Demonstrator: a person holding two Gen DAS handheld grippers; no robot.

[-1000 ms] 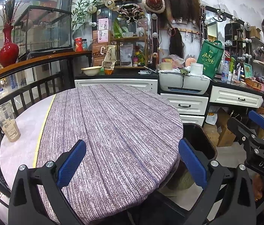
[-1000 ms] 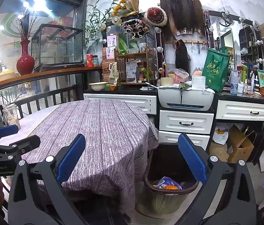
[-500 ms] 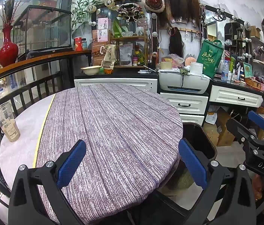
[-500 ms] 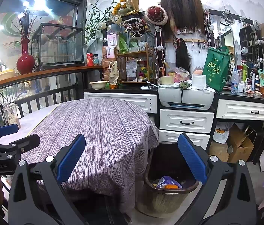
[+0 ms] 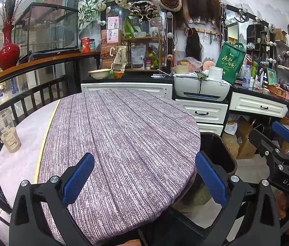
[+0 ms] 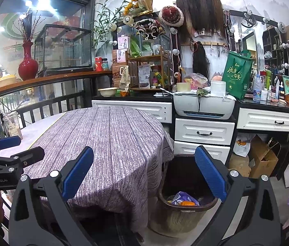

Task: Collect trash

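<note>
A dark trash bin [image 6: 187,203] stands on the floor beside the round table [image 6: 111,135]; a purple wrapper [image 6: 182,197] and an orange piece [image 6: 187,203] lie inside. The bin also shows in the left wrist view [image 5: 218,153]. My right gripper [image 6: 144,174] is open and empty, held above the table edge and the bin. My left gripper [image 5: 144,174] is open and empty over the near part of the purple tablecloth [image 5: 123,139]. A plastic cup with a straw and brown drink [image 5: 7,132] stands at the table's left edge, also seen in the right wrist view [image 6: 12,125].
White drawers [image 6: 203,132] and a printer [image 6: 203,103] stand behind the bin. A cardboard box [image 6: 263,160] sits under the counter. A black railing [image 5: 31,100] with a red vase [image 5: 8,50] runs along the left. The counter top is crowded with small items.
Both grippers have stayed almost still and open. The views shifted only very slightly.
</note>
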